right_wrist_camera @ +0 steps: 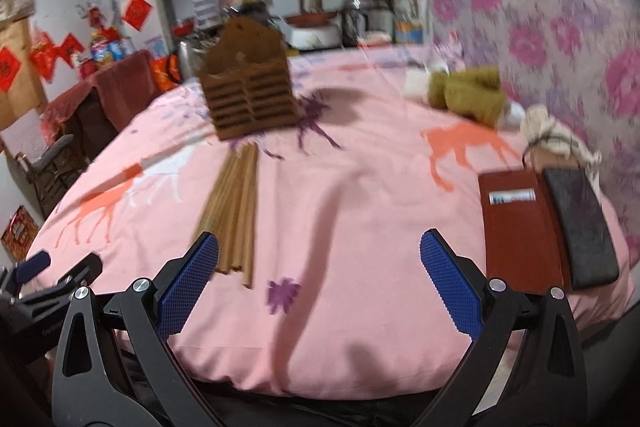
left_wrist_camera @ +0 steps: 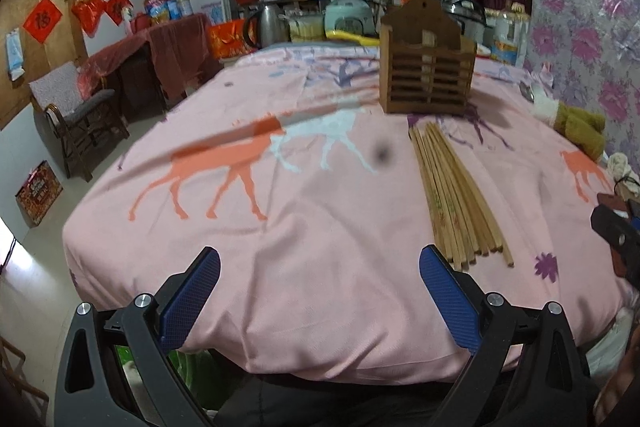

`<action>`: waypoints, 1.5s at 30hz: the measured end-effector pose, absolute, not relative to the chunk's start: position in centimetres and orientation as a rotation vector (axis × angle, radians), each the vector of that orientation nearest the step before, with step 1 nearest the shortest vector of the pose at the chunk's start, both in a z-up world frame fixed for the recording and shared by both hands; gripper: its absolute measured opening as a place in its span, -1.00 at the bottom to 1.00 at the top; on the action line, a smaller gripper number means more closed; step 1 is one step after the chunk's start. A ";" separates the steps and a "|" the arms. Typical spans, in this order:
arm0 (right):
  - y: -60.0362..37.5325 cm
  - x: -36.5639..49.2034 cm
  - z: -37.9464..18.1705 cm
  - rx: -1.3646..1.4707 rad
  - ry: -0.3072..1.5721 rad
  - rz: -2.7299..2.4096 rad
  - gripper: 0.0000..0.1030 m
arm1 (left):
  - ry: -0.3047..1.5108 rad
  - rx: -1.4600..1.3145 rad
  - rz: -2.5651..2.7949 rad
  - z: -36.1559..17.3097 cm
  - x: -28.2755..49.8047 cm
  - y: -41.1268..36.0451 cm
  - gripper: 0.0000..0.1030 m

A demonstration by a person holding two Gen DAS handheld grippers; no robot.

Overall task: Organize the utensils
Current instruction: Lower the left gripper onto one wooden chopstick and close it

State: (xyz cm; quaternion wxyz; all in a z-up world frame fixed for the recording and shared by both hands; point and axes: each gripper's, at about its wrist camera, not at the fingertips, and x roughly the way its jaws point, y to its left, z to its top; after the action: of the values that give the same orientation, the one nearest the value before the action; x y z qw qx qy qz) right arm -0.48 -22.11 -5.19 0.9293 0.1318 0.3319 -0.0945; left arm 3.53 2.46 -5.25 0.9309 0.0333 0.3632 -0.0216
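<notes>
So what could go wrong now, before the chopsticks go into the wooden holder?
1. The chopsticks lie bunched together on soft cloth, so a gripper may lift several or drop some.
2. The wooden holder stands free and could tip if pushed.
3. The right wrist view is blurred, so aiming may suffer.

A bundle of chopsticks lies on the cloth-covered table, its far ends just before the slatted holder, which stands upright behind it. Right of the holder, near the wall, sits a stuffed toy. Nearer and further right, a wallet lies flat with a phone touching its right side. Behind the table, a kettle and a rice cooker stand left of the holder.
</notes>
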 end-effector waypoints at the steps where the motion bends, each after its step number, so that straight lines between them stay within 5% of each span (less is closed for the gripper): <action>1: -22.8 -0.2 -5.6 0.291 0.699 -0.198 0.87 | 0.759 0.069 -0.061 -5.6 3.8 2.4 0.89; 14: -23.7 0.2 -5.7 0.231 0.677 -0.210 0.87 | 0.956 0.127 -0.308 -9.8 7.0 -1.3 0.89; 28: -23.8 0.6 -6.3 0.237 0.697 -0.201 0.87 | 0.854 0.146 -0.100 -9.7 9.9 1.8 0.90; 45: -24.1 1.0 -6.8 0.247 0.719 -0.204 0.87 | 0.789 0.289 -0.217 -10.2 9.7 -3.2 0.92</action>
State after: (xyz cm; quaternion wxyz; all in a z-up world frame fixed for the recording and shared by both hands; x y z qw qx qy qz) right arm 0.96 -24.08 -6.79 0.9235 0.1205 0.3504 -0.0994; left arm 9.65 -3.15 -10.22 0.9074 0.1401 0.3821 -0.1051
